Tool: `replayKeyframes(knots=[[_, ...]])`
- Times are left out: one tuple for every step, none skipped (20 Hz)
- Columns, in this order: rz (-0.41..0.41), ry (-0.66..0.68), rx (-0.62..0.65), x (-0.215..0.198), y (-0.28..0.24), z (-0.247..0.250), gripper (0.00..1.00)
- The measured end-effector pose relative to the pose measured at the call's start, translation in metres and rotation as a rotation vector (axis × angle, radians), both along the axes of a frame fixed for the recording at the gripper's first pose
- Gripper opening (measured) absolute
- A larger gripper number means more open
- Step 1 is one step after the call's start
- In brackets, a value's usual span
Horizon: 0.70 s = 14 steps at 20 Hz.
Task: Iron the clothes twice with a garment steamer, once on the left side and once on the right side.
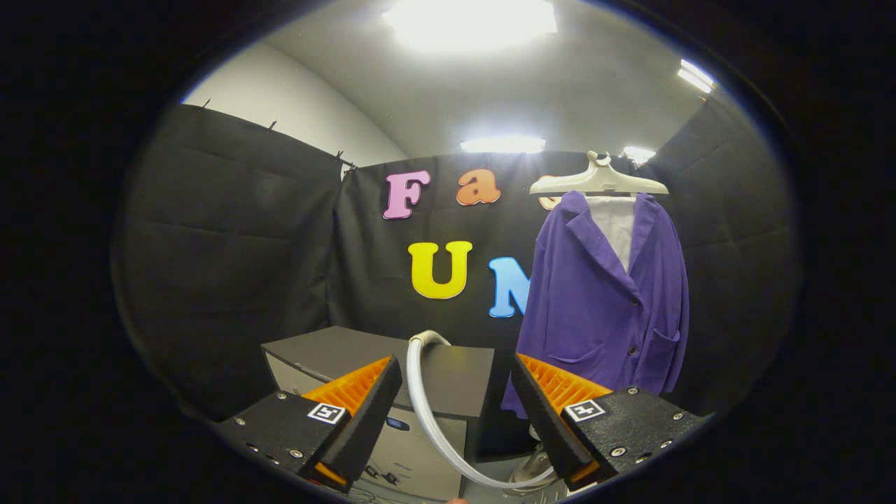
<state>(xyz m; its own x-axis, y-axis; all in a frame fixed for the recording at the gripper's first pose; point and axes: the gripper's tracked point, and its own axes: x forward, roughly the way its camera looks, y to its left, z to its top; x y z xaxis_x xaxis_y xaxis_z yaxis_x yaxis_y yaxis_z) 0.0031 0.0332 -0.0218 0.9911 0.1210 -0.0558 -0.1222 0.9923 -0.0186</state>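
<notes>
Purple jacket (607, 301) hung on a pale hanger (598, 183) beyond and to the right of the hand-held gripper (455, 413), front panels facing outward and falling free, presumably so each side can be steamed in turn. White hose (427, 413) looped up over a dark box (392, 364) just ahead, passing between the fingers (364, 409) without touching either; steamer head probably low near the right finger, too indistinct to confirm. Jaws spread wide, holding nothing. Steamer not yet picked up.
</notes>
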Motion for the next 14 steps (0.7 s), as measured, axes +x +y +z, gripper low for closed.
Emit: replayKeyframes(knots=[[0.018,0.015,0.01,0.007,0.012,-0.001,0.97],[0.029,0.017,0.018,0.015,0.023,0.001,0.97],[0.037,0.017,0.017,0.024,0.031,0.004,0.97],[0.038,0.017,0.009,0.032,0.037,0.006,0.97],[0.033,0.015,0.001,0.044,0.042,0.011,0.97],[0.028,0.012,-0.004,0.054,0.048,0.015,0.97],[0.026,0.015,-0.004,0.067,0.054,0.02,0.97],[0.022,0.019,-0.004,0.079,0.058,0.022,0.97],[0.008,0.026,-0.008,0.093,0.06,0.026,0.97],[-0.008,0.037,-0.014,0.106,0.061,0.028,0.97],[-0.031,0.05,-0.024,0.119,0.059,0.03,0.97],[-0.049,0.069,-0.019,0.131,0.059,0.03,0.97],[-0.045,0.078,0.007,0.143,0.062,0.032,0.97],[-0.035,0.08,0.057,0.157,0.069,0.036,0.97]])
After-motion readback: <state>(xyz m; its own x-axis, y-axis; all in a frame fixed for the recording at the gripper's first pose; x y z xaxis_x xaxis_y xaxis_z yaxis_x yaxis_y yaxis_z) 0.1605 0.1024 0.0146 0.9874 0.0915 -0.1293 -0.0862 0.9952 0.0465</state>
